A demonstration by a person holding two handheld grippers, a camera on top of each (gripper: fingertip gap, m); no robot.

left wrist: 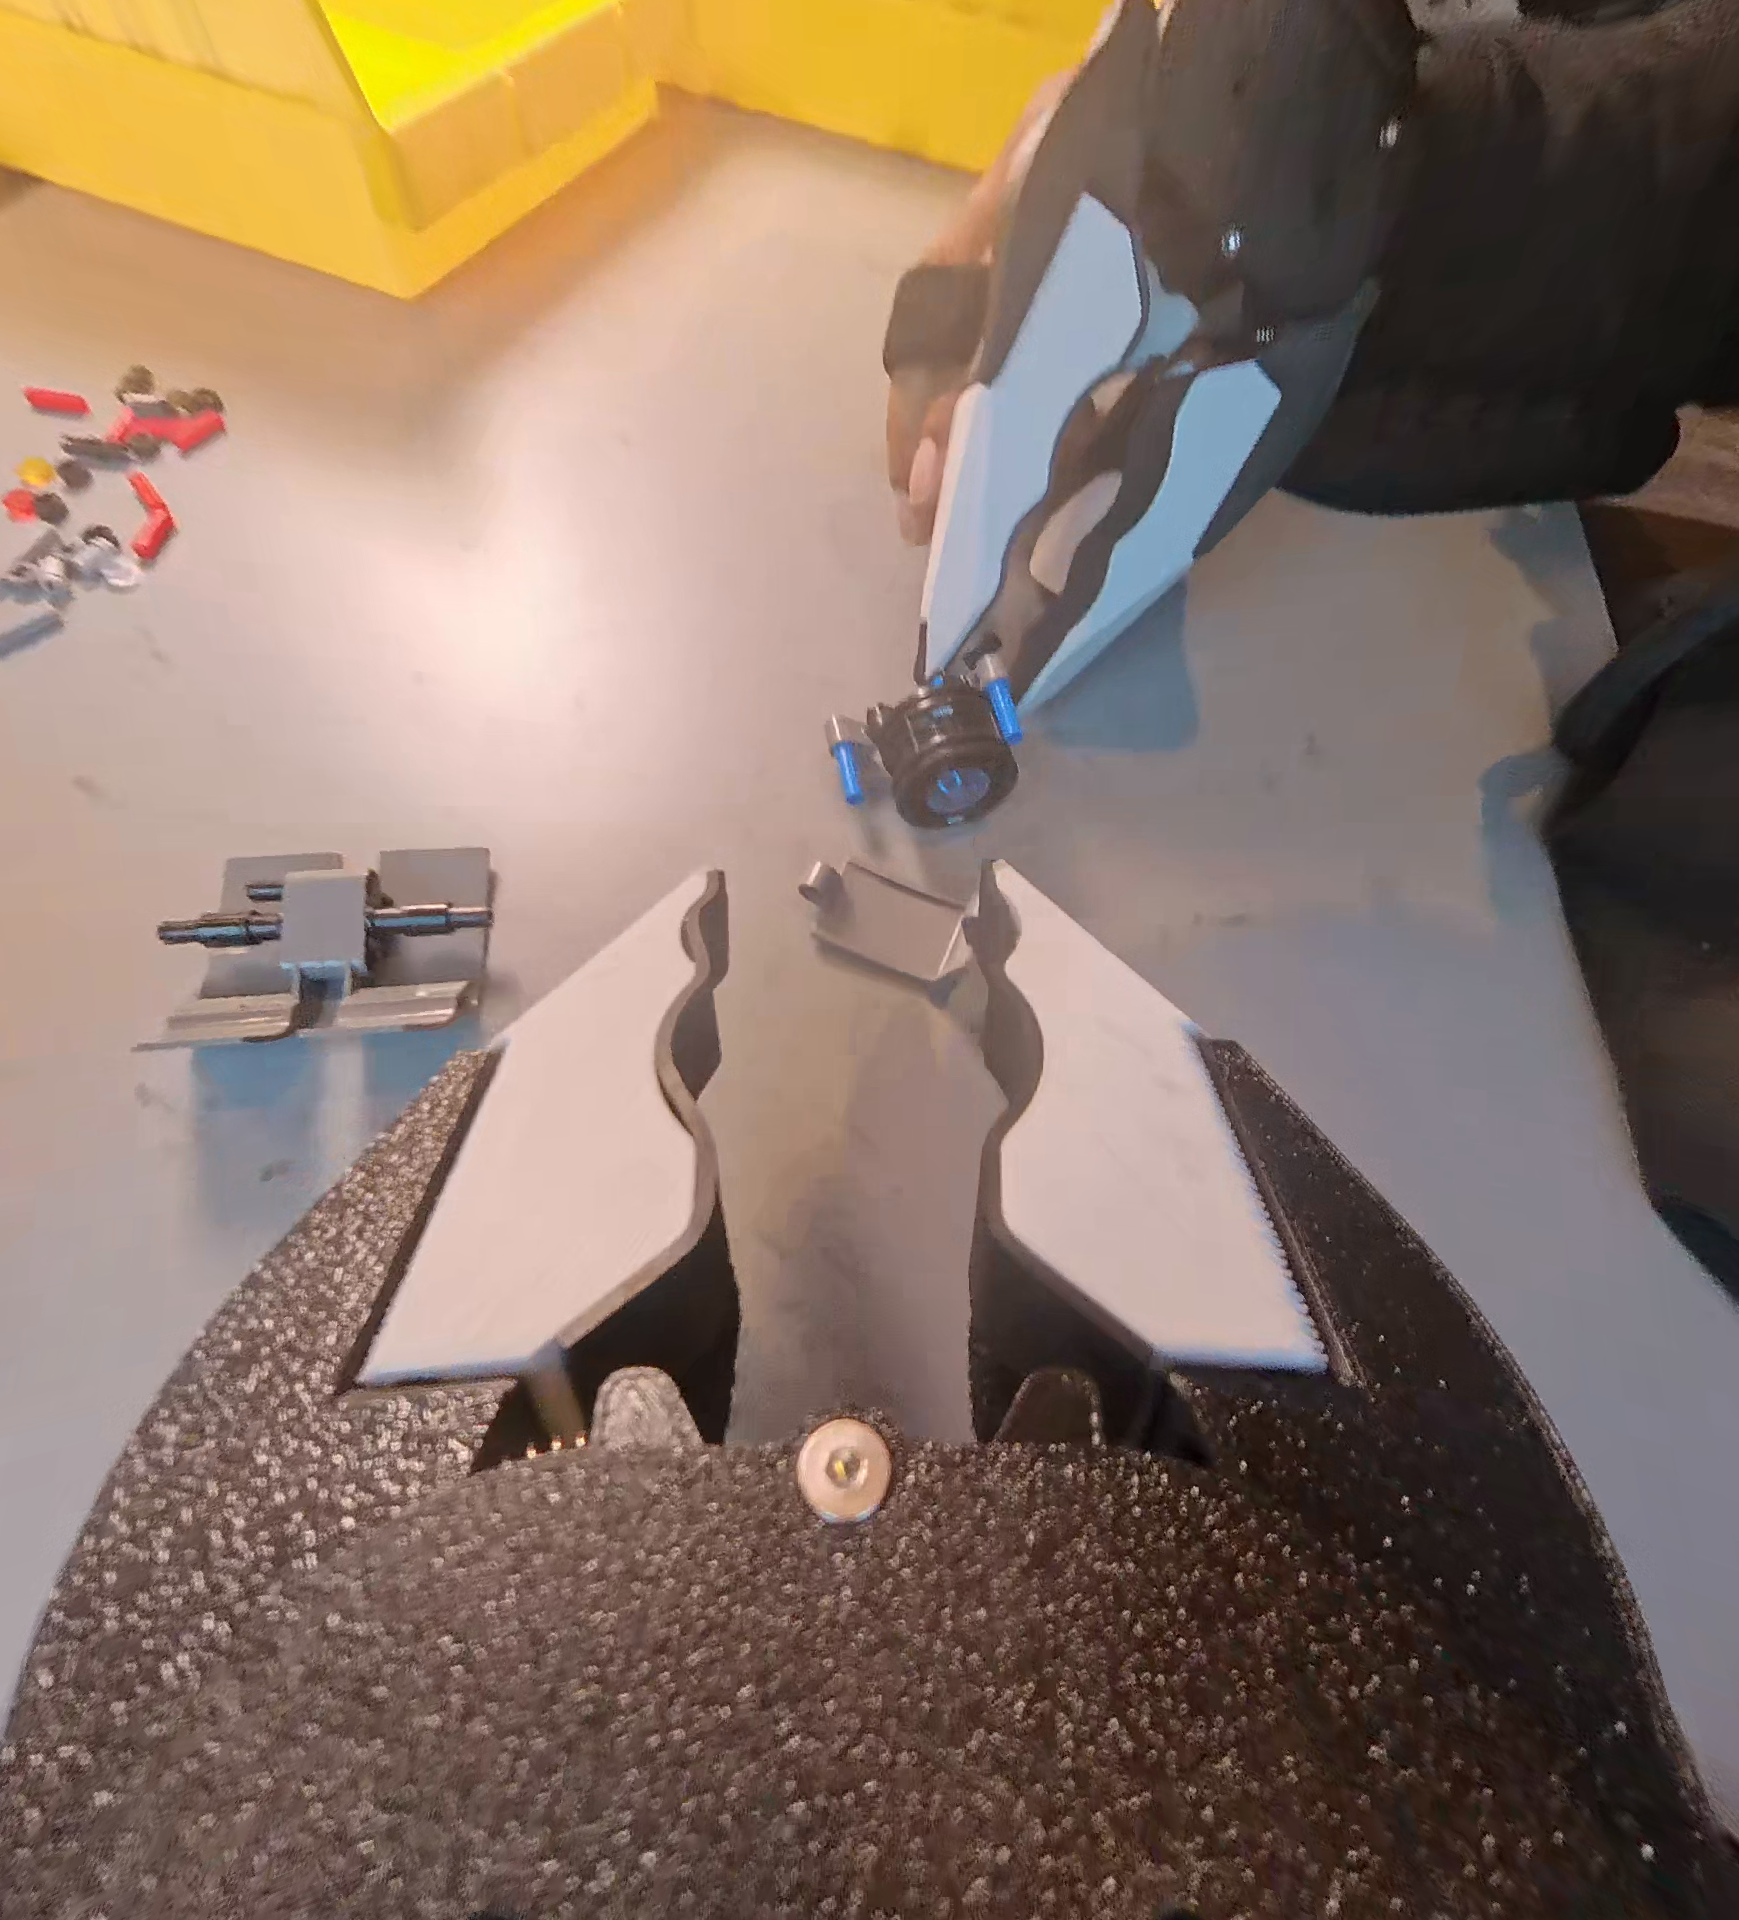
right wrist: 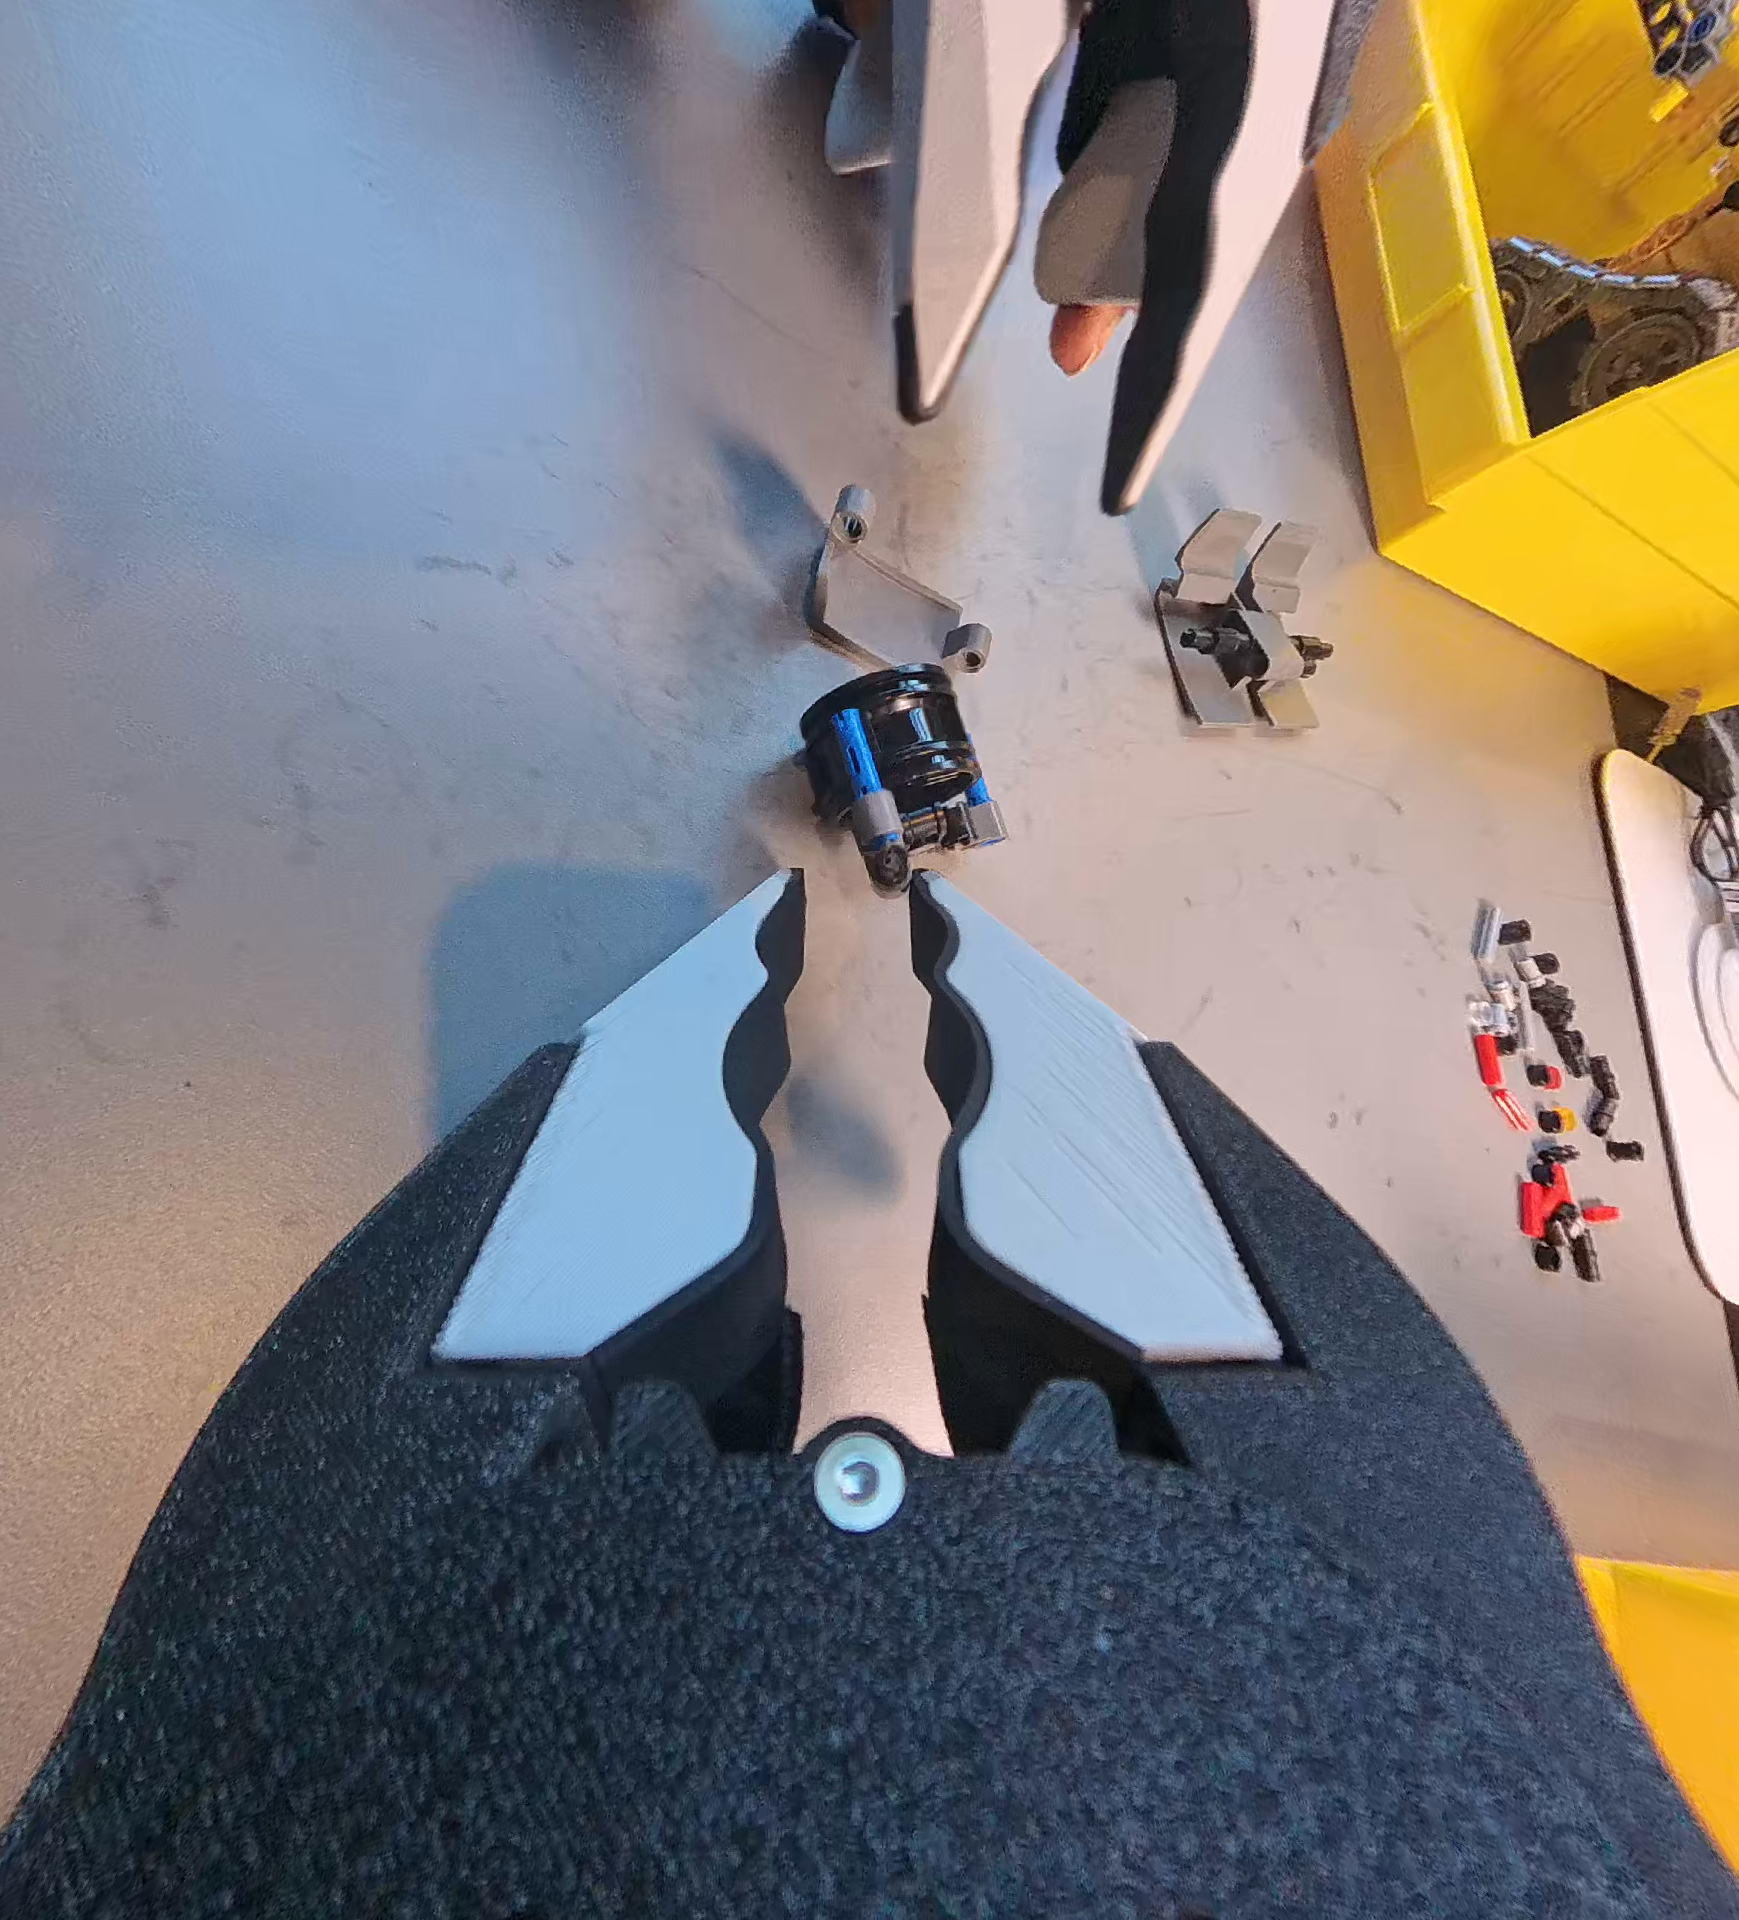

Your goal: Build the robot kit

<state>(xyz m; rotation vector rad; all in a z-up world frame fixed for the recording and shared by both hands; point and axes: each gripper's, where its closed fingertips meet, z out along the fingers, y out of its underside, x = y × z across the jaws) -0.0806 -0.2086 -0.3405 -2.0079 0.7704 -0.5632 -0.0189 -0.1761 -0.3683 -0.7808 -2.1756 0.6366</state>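
Note:
My left gripper (left wrist: 854, 883) is open and empty; it hovers over a grey bracket piece (left wrist: 886, 920) that lies on the table at its fingertips. Just beyond lies a black wheel assembly with blue pins (left wrist: 938, 748). My right gripper (right wrist: 857, 883) is narrowly open, its tips right at the near end of that assembly (right wrist: 891, 764), where a black pin sticks out. The table shows between its fingers. The right gripper also shows in the left wrist view (left wrist: 979, 681), held by a gloved hand. The left gripper (right wrist: 1010, 452) shows open beyond the bracket (right wrist: 875, 603).
A grey clip assembly with black pins (left wrist: 325, 945) (right wrist: 1239, 644) lies beside the bracket. Several small red, black and grey loose pieces (left wrist: 44, 499) (right wrist: 1551, 1091) lie farther off. Yellow bins (left wrist: 408, 156) (right wrist: 1623, 540) stand at the table's edge, one holding a tracked yellow model. A white tray (right wrist: 1696, 1091) sits nearby. My left tips are roughly 4 cm from the bracket (right wrist: 875, 603). The left camera catches it too, in the left wrist view (left wrist: 895, 930).

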